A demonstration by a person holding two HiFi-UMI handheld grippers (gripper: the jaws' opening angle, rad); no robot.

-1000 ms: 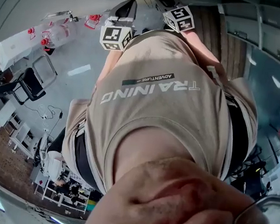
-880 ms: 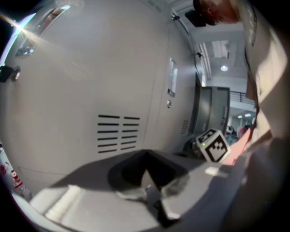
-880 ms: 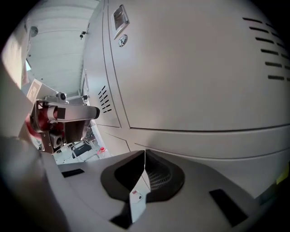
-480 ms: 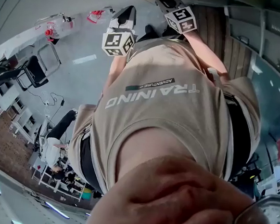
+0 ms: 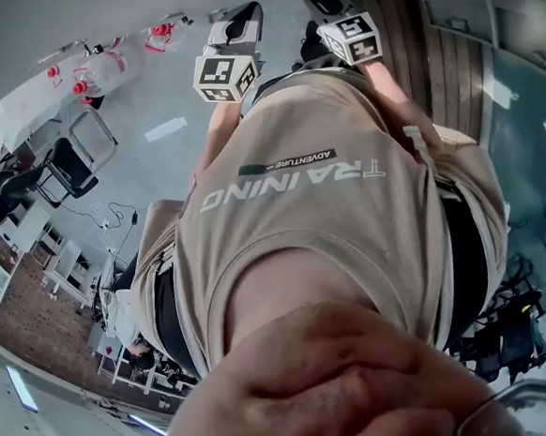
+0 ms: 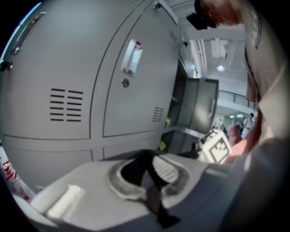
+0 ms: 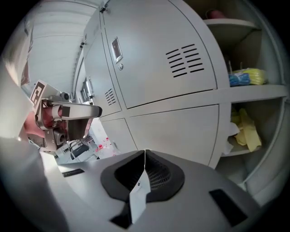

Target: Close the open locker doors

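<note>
Left gripper (image 6: pixel 152 181) and right gripper (image 7: pixel 144 174) both have their jaws together, empty. The open locker door (image 6: pixel 202 106) stands right of centre in the left gripper view. It is stiff sheet metal, probably light, so push near its free edge.

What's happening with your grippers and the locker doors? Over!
Both shut, empty: left gripper, right gripper. One open locker door, untouched. One open compartment, yellow items on its shelf. Nothing seen blocking the door.
</note>
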